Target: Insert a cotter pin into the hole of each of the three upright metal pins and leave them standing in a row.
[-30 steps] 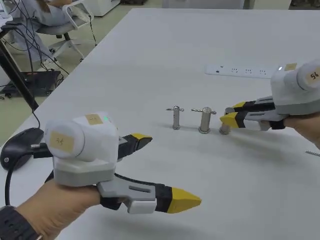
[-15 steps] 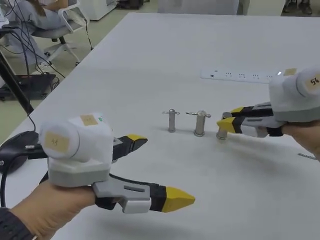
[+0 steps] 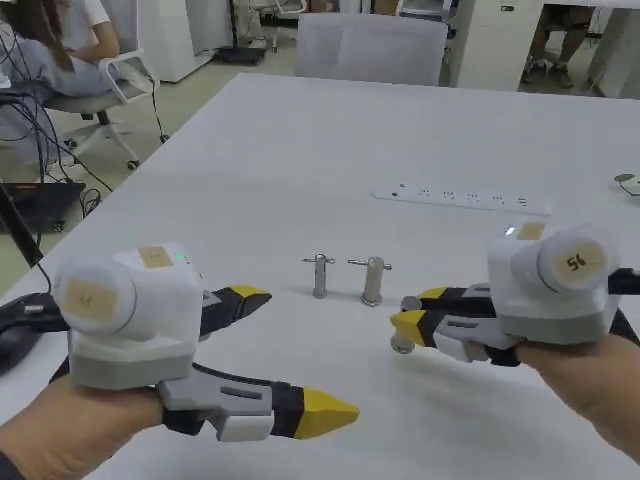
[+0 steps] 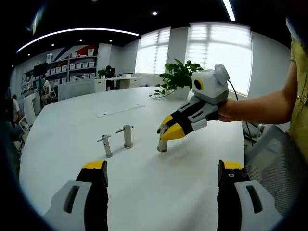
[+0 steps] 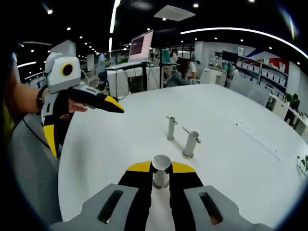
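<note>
Two upright metal pins [image 3: 320, 275] [image 3: 373, 282] stand side by side on the white table [image 3: 300, 150], each with a cotter pin through its top. My right gripper [image 3: 405, 322] is shut on a third, plain-topped metal pin [image 3: 402, 338], held upright in front of the other two, nearer to me. In the right gripper view this pin [image 5: 161, 174] sits between the yellow tips, with the two others [image 5: 171, 127] [image 5: 190, 144] beyond. My left gripper [image 3: 285, 355] hangs open at the lower left with nothing in it; its own view shows the row [image 4: 106, 145] [image 4: 127, 136] and the held pin [image 4: 162, 143].
A white power strip [image 3: 460, 197] lies behind the pins. A black cable and device [image 3: 15, 325] sit at the table's left edge. A grey chair [image 3: 370, 45] stands at the far end, and a person sits at the far left.
My right gripper has drawn the third pin out of line with the other two, toward me. The head camera has tilted up. The left gripper stays open in about the same place.
</note>
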`<control>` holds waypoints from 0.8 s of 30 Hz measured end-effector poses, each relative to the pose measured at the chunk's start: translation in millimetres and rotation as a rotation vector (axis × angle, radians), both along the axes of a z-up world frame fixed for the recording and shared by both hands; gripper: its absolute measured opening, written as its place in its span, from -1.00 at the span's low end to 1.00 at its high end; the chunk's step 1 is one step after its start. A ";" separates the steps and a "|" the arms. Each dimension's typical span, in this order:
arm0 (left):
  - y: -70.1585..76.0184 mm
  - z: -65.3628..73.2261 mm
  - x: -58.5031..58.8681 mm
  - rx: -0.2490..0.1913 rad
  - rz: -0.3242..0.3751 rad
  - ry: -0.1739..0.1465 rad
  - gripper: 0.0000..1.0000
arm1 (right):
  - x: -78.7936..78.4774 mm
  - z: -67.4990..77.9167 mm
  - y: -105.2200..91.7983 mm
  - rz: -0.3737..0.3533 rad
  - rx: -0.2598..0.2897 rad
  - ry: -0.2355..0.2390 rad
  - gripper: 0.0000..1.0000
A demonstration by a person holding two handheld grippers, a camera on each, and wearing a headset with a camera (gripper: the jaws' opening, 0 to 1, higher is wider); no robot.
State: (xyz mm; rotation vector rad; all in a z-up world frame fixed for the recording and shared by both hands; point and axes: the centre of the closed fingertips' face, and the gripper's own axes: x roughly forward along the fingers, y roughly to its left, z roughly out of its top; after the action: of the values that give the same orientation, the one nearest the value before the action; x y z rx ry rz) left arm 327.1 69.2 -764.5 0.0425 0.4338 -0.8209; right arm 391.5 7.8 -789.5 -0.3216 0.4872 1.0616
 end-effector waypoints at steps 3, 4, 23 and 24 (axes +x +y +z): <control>-1.8 2.3 -3.4 0.001 -0.007 -0.008 0.91 | -9.6 -1.0 1.6 -0.017 -0.011 -0.003 -0.77; -2.0 2.5 -4.3 0.002 -0.010 -0.011 0.91 | -12.1 -2.1 2.2 -0.027 -0.012 -0.003 -0.77; -4.6 5.0 -19.6 0.014 -0.035 -0.025 0.87 | -45.5 -29.0 7.0 -0.180 -0.046 -0.036 -0.77; -3.8 4.7 -20.3 0.014 -0.035 -0.024 0.87 | -44.1 -30.1 6.5 -0.197 -0.041 -0.034 -0.77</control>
State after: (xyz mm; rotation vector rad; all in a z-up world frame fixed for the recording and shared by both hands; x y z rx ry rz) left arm 306.8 65.4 -759.8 0.0728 0.4171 -0.8506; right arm 347.4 14.2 -819.6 -0.3206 0.5000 0.8549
